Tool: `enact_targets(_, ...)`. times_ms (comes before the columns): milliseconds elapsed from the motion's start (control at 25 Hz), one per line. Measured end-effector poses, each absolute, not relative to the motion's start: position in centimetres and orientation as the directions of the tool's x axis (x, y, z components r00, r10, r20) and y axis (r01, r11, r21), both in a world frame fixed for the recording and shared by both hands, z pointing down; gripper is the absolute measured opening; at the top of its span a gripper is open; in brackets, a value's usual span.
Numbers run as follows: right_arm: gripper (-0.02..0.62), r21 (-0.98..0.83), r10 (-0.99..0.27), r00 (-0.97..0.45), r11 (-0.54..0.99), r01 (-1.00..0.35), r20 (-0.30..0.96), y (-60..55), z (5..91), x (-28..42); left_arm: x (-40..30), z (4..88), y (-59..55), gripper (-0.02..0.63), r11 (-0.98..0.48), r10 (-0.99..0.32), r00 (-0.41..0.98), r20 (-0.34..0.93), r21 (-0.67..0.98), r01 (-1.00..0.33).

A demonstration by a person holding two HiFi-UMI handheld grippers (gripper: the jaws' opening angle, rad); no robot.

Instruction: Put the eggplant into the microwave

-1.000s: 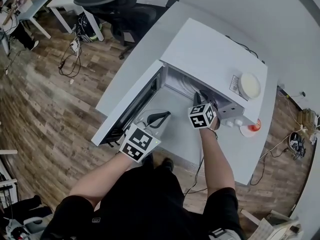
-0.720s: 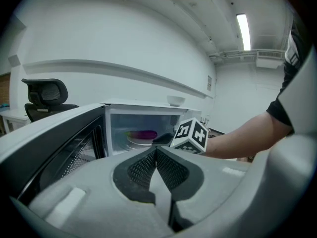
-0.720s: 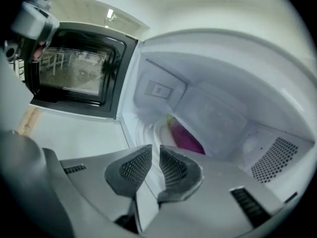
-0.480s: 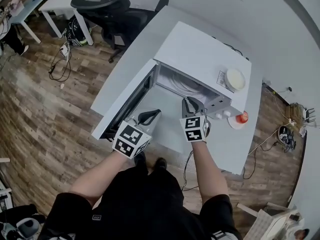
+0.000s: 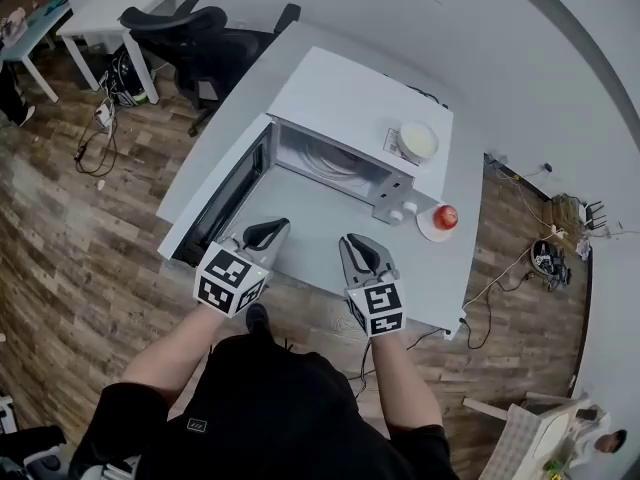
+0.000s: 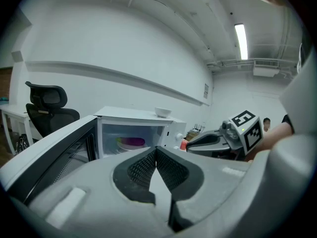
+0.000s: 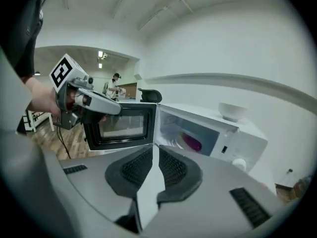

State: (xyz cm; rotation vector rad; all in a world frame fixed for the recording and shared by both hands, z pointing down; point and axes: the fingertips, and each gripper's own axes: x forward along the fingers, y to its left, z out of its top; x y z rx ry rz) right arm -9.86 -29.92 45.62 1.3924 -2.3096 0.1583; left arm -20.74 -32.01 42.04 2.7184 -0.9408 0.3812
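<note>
The white microwave (image 5: 360, 103) stands on the white table (image 5: 300, 213) with its door (image 5: 215, 203) swung open to the left. Inside it the purple eggplant (image 6: 132, 143) (image 7: 193, 144) lies on a pale plate. In the head view the eggplant is hidden. Both grippers hover over the table in front of the opening, well clear of it. My left gripper (image 5: 268, 230) (image 6: 155, 150) has its pads meeting at the tips and holds nothing. My right gripper (image 5: 357, 246) (image 7: 157, 148) has just been closing its jaws; a slim gap remains, with nothing in it.
A white bowl (image 5: 418, 140) sits on top of the microwave. A red round fruit on a white saucer (image 5: 440, 220) stands at the microwave's right. A black office chair (image 5: 200, 38) is behind the table, and cables (image 5: 95, 138) lie on the wooden floor.
Both grippers have drawn back from the microwave toward the person. The right one started at the cavity's mouth and moved farther. Neither carries anything.
</note>
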Motion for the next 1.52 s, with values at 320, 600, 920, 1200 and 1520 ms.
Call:
enact_targets(320, 0.048, -0.002, -0.837, -0.395, 0.426, -0.905, 0.379, -20.6, 43.4, -3.2, -15.5, 39.0, -25.0, 0.009, -0.789, -0.554, 0.776, 0.302, 0.107, -0.605)
enact_targets(600, 0.046, -0.078, -0.867, -0.398, 0.393, -0.916, 0.299, -12.6, 40.4, 1.5, -10.1, 36.4, -17.0, 0.009, -0.822, -0.519, 0.806, 0.285, 0.092, -0.562)
enact_targets(920, 0.04, -0.185, -0.852, -0.493, 0.464, -0.867, 0.174, -5.1, 36.2, 0.9, -8.1, 34.0, -9.4, 0.009, -0.838, -0.498, 0.826, 0.263, 0.099, -0.536)
enact_targets(1200, 0.032, -0.235, -0.86, -0.49, 0.452, -0.861, 0.143, -3.2, 34.6, -0.1, -8.8, 31.0, -7.6, 0.009, -0.882, -0.412, 0.887, 0.21, 0.154, -0.446)
enact_targets(1520, 0.015, -0.191, -0.908, -0.413, 0.394, -0.899, 0.066, -4.0, 31.1, -0.5, -11.1, 30.1, -8.9, 0.009, -0.898, -0.4, 0.897, 0.189, 0.117, -0.425)
